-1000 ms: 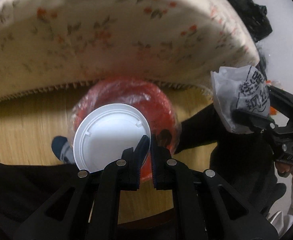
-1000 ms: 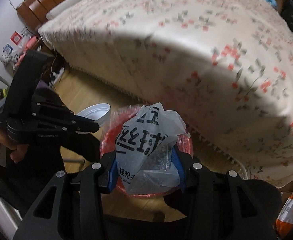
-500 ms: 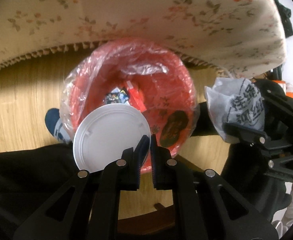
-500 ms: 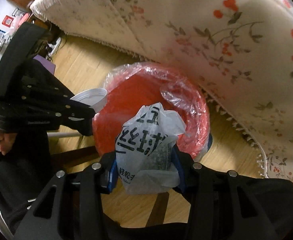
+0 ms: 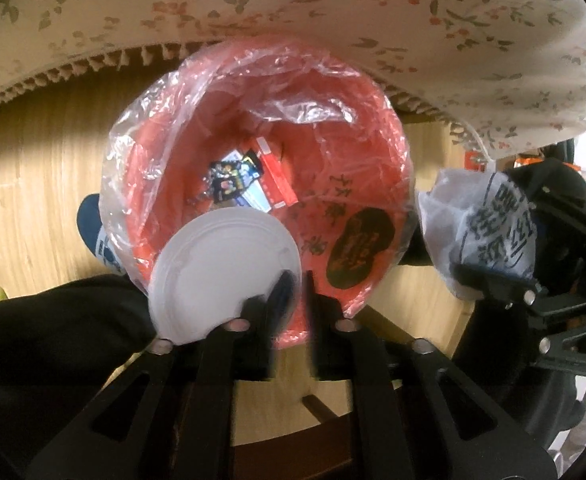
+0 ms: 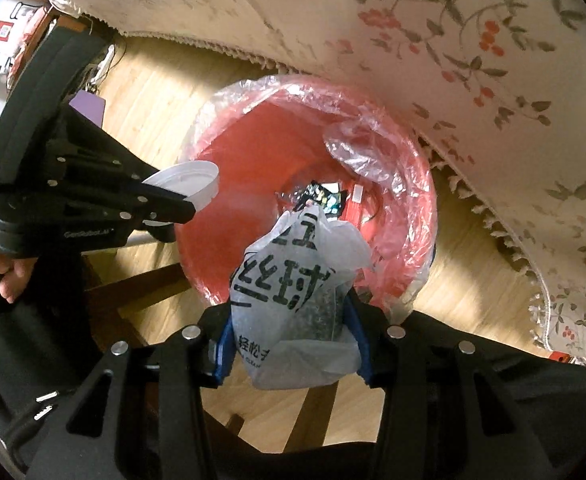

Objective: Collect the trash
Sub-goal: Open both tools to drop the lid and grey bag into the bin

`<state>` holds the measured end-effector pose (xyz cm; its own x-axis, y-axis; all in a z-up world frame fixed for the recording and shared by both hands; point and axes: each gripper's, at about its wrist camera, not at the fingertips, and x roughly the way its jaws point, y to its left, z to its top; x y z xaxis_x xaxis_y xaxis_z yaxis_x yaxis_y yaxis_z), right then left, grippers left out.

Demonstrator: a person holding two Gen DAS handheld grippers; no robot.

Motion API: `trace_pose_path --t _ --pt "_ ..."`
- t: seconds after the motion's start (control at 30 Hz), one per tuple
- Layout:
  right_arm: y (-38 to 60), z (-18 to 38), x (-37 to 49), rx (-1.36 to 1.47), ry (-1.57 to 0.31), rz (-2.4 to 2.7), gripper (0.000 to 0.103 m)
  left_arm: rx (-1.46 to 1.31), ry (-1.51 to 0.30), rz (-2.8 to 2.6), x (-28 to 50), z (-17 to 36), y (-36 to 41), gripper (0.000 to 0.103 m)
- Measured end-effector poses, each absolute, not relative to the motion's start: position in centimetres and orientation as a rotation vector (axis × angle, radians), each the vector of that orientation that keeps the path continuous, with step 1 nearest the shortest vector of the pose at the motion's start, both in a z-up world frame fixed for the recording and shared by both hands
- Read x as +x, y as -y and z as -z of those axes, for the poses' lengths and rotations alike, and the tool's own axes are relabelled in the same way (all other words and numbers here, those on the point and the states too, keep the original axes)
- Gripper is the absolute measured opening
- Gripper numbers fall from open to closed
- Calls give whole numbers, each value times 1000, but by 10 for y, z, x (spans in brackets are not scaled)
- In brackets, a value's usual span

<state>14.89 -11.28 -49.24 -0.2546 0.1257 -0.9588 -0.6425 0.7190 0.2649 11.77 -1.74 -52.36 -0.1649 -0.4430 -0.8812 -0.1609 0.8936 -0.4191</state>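
A red trash bin (image 5: 357, 128) lined with a clear plastic bag stands on the wood floor beside the bed; it also shows in the right wrist view (image 6: 253, 152). Wrappers (image 5: 249, 184) lie at its bottom. My left gripper (image 5: 295, 280) is shut on the rim of a white round plastic lid (image 5: 221, 268), held over the bin's near edge. My right gripper (image 6: 289, 312) is shut on a white plastic bag with black Chinese print (image 6: 293, 280), held above the bin's near rim. That bag also shows at the right of the left wrist view (image 5: 489, 232).
A floral bedspread (image 5: 293, 8) with a fringed edge overhangs the bin's far side. A dark wooden stool frame (image 6: 141, 288) and the person's dark trousers (image 5: 53, 340) lie below the grippers. A blue-socked foot (image 5: 97, 232) is left of the bin.
Both grippers have tilted down and moved over the bin, so its inside and the wrappers now show. The lid and the bag stay held.
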Motion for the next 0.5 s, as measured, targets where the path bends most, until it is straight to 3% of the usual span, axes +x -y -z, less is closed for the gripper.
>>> trace_pose_path --t 0.03,0.07,0.3,0.5 --pt "113 495 149 -427 -1692 -770 63 -463 -1746 257 118 525 17 93" --pt "112 497 149 -435 -1699 -773 97 -461 -1748 250 118 526 16 94" --pt "121 465 170 -434 -1535 -739 98 -385 -1649 215 121 490 10 97" --pt "137 401 193 -372 -1377 -730 98 -360 -1496 235 132 420 -3 97"
